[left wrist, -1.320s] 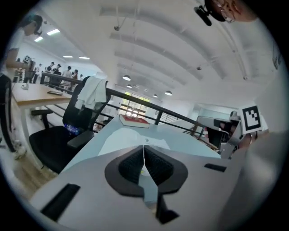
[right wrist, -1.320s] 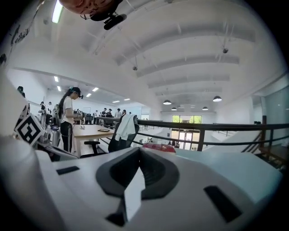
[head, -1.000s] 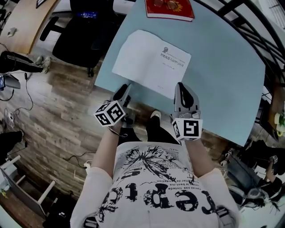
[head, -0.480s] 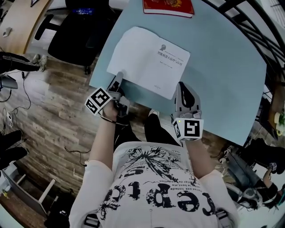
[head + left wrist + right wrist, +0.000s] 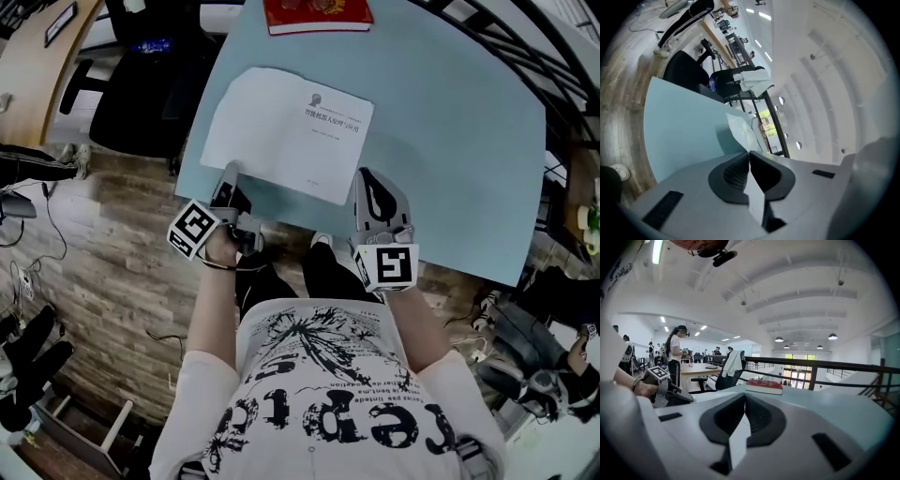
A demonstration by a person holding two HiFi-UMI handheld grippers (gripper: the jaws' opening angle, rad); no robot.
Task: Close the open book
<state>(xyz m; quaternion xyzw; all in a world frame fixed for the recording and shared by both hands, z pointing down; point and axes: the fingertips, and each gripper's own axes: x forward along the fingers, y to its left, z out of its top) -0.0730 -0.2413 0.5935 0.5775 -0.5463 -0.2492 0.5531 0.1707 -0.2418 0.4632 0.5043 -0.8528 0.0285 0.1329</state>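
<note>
The open book lies flat with white pages on the pale blue table. My left gripper sits at the book's near left corner, rolled onto its side. In the left gripper view its jaws are shut and a lifted page corner runs out from between the tips. My right gripper rests shut on the table just off the book's near right corner, holding nothing; its pads meet.
A closed red book lies at the table's far edge, also in the right gripper view. A black office chair stands left of the table. A railing runs behind the table. People stand at desks far left.
The left gripper slid forward and left to the book's near left corner, rolled, and closed on the page corner. The right gripper stayed put.
</note>
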